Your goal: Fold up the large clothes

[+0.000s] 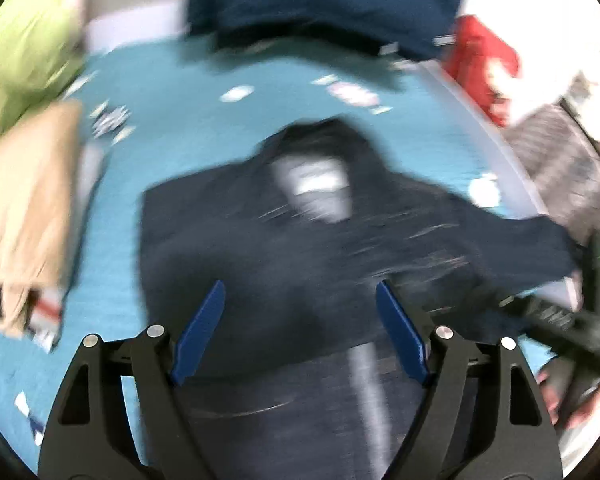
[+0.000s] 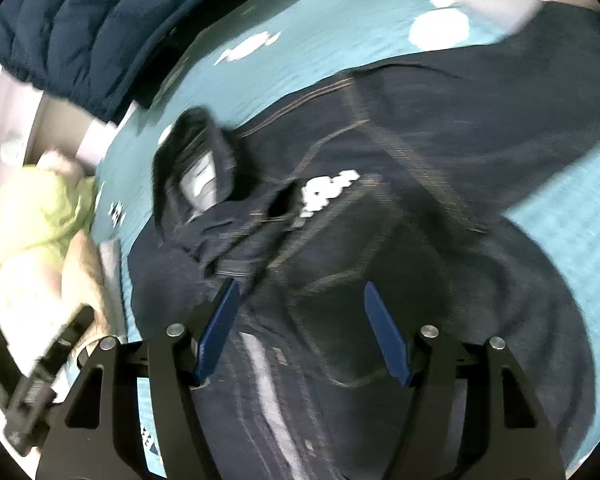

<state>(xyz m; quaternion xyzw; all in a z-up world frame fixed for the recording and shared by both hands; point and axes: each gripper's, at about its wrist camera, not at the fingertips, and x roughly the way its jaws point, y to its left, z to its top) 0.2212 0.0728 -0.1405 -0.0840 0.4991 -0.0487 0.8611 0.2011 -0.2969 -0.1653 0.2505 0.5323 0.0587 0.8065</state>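
A dark navy hooded jacket (image 1: 284, 248) lies spread on a teal bed cover (image 1: 172, 128), its hood with a grey lining (image 1: 320, 188) toward the far side. My left gripper (image 1: 302, 292) hovers over the jacket's body, jaws wide apart with nothing between the blue fingers (image 1: 202, 330). In the right wrist view the same jacket (image 2: 400, 220) shows tan stitching and a white logo (image 2: 328, 194), with one sleeve folded across near the hood (image 2: 196, 168). My right gripper (image 2: 300, 292) stands open above the cloth, and no fabric is pinched between its pads. Both views are blurred.
A blue quilted jacket (image 1: 324, 0) lies at the far edge of the bed. A beige garment (image 1: 28, 208) and a lime-green one (image 1: 28, 36) sit at the left, a red item (image 1: 484, 60) at the right. The other gripper's black body (image 1: 560, 320) shows at lower right.
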